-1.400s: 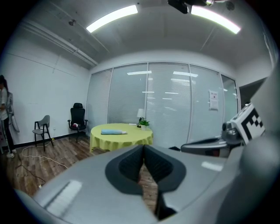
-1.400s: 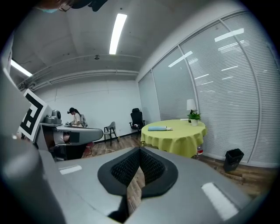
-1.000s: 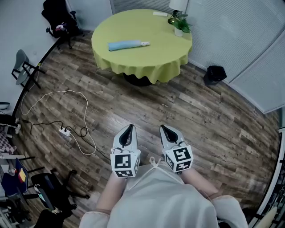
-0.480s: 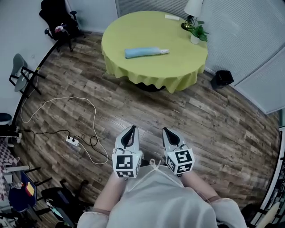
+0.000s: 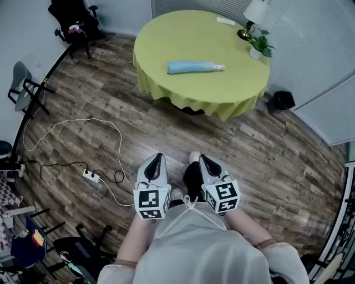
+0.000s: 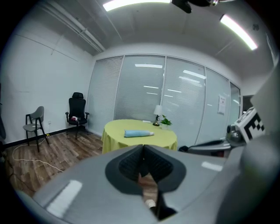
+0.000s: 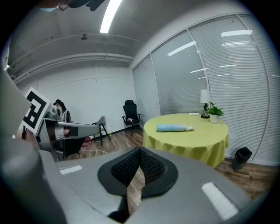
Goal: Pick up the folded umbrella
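Observation:
The folded umbrella [image 5: 194, 67], light blue with a pale handle end, lies on a round table [image 5: 183, 36] under a yellow-green cloth, well ahead across the wooden floor. It also shows in the left gripper view, umbrella [image 6: 138, 133], and in the right gripper view, umbrella [image 7: 173, 127]. My left gripper [image 5: 158, 157] and right gripper [image 5: 202, 158] are held side by side near my body, pointing toward the table, far short of it. Both are shut with nothing between the jaws: left gripper [image 6: 142, 148], right gripper [image 7: 140, 153].
A lamp [image 5: 255, 12] and a potted plant [image 5: 259, 49] stand on the table's far right. A black bin [image 5: 283, 100] sits right of the table. A power strip [image 5: 91, 176] with cables lies on the floor at left. A black office chair [image 5: 72, 25] and a grey chair [image 5: 22, 89] line the left wall.
I have walked forward with both grippers; the table and umbrella sit nearer and further right in the head view. My shoes now show between the grippers. Both stay shut.

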A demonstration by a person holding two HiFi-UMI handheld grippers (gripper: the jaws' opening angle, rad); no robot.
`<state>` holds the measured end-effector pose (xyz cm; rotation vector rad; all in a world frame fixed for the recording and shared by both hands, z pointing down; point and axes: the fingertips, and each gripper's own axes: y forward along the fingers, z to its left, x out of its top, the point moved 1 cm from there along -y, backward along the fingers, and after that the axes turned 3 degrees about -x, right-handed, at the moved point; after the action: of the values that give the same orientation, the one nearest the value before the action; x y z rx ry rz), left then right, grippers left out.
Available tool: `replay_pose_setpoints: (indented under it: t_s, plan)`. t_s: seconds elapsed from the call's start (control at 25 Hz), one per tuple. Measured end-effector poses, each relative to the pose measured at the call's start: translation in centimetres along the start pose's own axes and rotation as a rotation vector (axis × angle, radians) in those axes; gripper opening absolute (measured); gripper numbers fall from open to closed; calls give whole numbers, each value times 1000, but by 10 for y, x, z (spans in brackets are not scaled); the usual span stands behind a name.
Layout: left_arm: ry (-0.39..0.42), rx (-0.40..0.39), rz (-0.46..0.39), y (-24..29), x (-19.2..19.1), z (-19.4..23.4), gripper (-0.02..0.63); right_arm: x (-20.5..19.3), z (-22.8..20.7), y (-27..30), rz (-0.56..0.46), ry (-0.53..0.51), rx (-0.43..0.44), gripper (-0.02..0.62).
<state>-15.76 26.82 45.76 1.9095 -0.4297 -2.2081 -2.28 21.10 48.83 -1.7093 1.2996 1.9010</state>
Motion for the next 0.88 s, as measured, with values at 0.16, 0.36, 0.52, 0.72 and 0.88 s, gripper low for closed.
replay_pose_setpoints:
  t_s: [0.16, 0.36, 0.52, 0.72, 0.88]
  plan:
    - [-23, 26, 5, 22, 5, 23, 6, 14, -6, 32, 6, -18, 24, 0]
    - [-34, 58, -5, 67, 25, 44, 6, 38, -28, 83, -1, -32, 66, 0]
    - [-39, 84, 13, 118, 40, 63, 6, 76, -55, 129, -41, -51, 100, 0]
    - [-23, 39, 22, 198, 78, 69, 6, 126, -112, 183, -71, -44, 94, 0]
    - [-9, -61, 35, 269, 103, 57, 6, 150, -161, 223, -73, -29, 80, 0]
